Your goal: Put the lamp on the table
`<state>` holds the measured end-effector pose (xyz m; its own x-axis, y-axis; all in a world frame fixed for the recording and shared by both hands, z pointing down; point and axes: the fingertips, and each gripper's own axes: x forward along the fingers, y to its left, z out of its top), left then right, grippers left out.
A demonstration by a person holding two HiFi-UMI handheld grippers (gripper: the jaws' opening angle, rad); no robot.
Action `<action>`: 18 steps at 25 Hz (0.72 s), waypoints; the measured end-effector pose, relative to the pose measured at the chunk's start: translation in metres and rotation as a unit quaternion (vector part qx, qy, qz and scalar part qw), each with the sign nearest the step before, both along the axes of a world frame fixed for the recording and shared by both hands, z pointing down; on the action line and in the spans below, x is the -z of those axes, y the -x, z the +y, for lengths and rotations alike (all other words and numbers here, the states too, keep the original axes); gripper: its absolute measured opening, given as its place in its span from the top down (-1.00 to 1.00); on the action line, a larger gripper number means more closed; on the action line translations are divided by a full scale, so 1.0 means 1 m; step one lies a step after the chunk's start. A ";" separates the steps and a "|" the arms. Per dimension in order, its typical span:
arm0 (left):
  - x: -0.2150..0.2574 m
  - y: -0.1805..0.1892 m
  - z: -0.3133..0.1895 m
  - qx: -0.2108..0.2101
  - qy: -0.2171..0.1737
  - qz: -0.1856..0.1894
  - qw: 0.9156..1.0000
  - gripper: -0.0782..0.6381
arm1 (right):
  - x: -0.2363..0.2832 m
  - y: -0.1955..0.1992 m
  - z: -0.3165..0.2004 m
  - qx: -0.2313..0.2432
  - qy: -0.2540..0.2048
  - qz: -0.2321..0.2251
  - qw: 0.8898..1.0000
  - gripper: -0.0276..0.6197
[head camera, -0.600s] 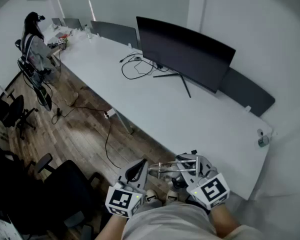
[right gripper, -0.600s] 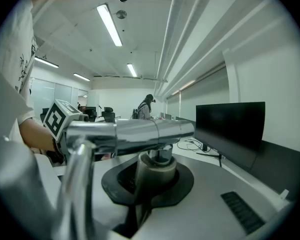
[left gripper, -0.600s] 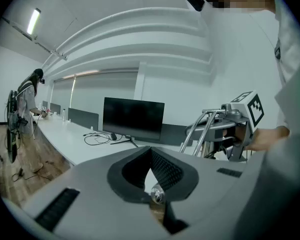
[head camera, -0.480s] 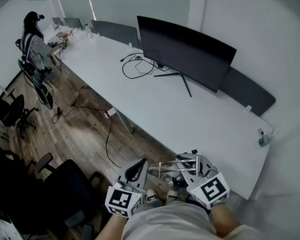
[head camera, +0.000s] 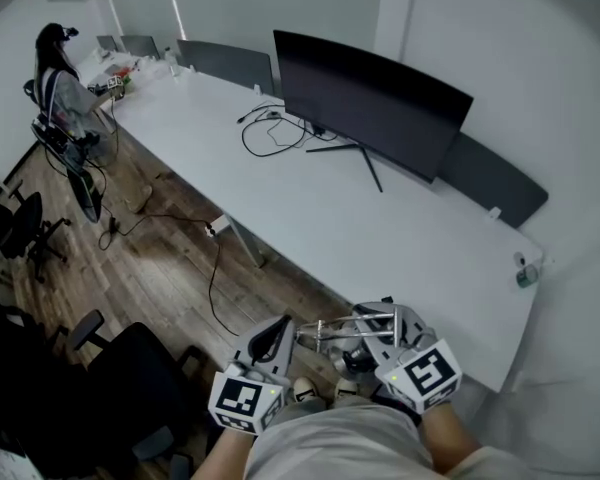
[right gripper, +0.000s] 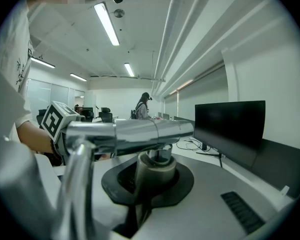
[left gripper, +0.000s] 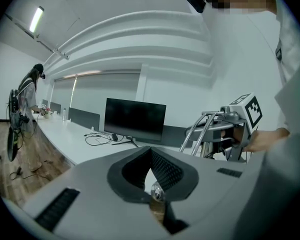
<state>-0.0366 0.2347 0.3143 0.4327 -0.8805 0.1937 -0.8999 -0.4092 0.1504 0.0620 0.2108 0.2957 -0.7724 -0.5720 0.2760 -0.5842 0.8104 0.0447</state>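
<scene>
The lamp (head camera: 342, 330) is a chrome one with a tube frame, held in the air just short of the near edge of the white table (head camera: 380, 238). My right gripper (head camera: 368, 346) is shut on it. In the right gripper view the lamp's round post (right gripper: 157, 173) sits clamped in the dark pads, with a thick chrome tube (right gripper: 135, 131) lying across above the right gripper (right gripper: 155, 181). My left gripper (head camera: 277, 336) hangs beside the lamp's left end, shut, with nothing between its pads (left gripper: 165, 170). The left gripper view shows the lamp's frame (left gripper: 202, 131) off to its right.
A black monitor (head camera: 370, 98) stands on the table, with looped cables (head camera: 270, 133) to its left. A small grey object (head camera: 525, 274) sits at the table's right end. A black office chair (head camera: 130, 368) stands at lower left on the wood floor. A person (head camera: 60, 78) sits far left.
</scene>
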 end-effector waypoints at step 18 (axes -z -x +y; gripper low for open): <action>-0.002 0.045 -0.015 -0.011 -0.005 0.002 1.000 0.78 | 0.000 0.026 -0.027 -0.028 -0.014 -0.001 1.000 0.82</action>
